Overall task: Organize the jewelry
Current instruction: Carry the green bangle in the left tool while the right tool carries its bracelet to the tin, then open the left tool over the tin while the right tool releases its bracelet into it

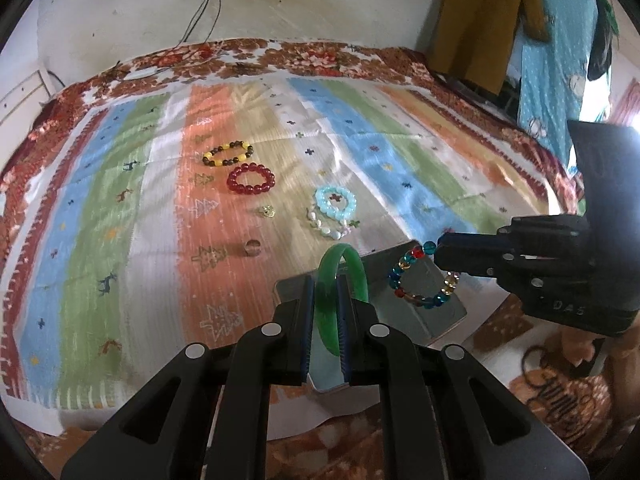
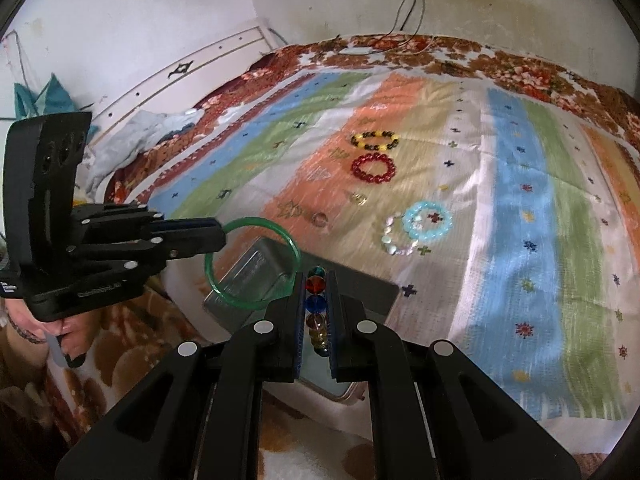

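Note:
My left gripper is shut on a green bangle, which stands on edge between its fingers above a grey metal tray. To the right, my right gripper is shut on a multicolour bead bracelet that hangs over the same tray. In the right wrist view the right gripper pinches the bead bracelet. The left gripper holds the green bangle over the tray.
On the striped cloth lie a yellow-and-black bracelet, a red one, a light-blue one, a pearl one, a small gold piece and a clear ring. Clothes hang at the right.

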Tool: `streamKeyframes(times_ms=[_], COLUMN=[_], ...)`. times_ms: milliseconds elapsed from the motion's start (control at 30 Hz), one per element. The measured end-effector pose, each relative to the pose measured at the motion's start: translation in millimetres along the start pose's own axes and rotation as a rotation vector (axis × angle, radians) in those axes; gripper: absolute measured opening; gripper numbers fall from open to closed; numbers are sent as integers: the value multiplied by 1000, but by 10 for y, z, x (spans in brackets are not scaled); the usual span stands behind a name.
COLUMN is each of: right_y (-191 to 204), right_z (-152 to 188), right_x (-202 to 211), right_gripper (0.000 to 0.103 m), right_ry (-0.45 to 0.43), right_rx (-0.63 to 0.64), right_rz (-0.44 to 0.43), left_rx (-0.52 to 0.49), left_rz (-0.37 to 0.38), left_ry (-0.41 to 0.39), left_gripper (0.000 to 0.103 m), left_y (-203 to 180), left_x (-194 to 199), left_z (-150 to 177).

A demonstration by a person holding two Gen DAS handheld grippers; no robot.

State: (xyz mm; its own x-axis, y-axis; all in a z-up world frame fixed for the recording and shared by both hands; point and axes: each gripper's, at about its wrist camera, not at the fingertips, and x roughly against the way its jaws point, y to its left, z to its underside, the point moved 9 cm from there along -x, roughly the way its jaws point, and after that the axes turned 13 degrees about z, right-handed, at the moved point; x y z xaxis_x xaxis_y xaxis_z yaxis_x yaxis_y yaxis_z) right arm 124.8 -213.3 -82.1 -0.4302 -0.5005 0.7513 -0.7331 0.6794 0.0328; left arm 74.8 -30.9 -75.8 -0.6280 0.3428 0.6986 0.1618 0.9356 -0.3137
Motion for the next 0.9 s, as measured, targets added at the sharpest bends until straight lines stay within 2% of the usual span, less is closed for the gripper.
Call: streamKeyframes(times_ms=[100,167,200,300,367,467,767,900], right_y=[-52,-93,-113,-177,-222,-296,-434,-499], right_z=[-30,-43,-43,-50,-66,-94,-190,-247], right_x=[29,36,32,0,-37,-84,-166,-213], right_gripper=[12,24,29,30,36,42,44,46], right_ry=[-24,-29,-29,-25,-22,-19,-34,-38], right_rx=[-11,-38,-44,-63,-70,-82,-87,-89], right_rz=[41,30,31,50,67,87,135,157], left_rx=[-2,3,11,28,34,50,81,77], left_rz=[3,-5,-7,-15,-22,-33,-66,-79], left_ry=[14,4,0,-2,-3,-4,-5,-9], left_gripper=[13,27,28,33,40,43,54,56], left_y=[-4,25,48,105,132,196,374,413], left_x=[-10,11,17,13,9,1,-47,-73], left_z=[8,-14,-20,-32,-39,-63,-185,-274])
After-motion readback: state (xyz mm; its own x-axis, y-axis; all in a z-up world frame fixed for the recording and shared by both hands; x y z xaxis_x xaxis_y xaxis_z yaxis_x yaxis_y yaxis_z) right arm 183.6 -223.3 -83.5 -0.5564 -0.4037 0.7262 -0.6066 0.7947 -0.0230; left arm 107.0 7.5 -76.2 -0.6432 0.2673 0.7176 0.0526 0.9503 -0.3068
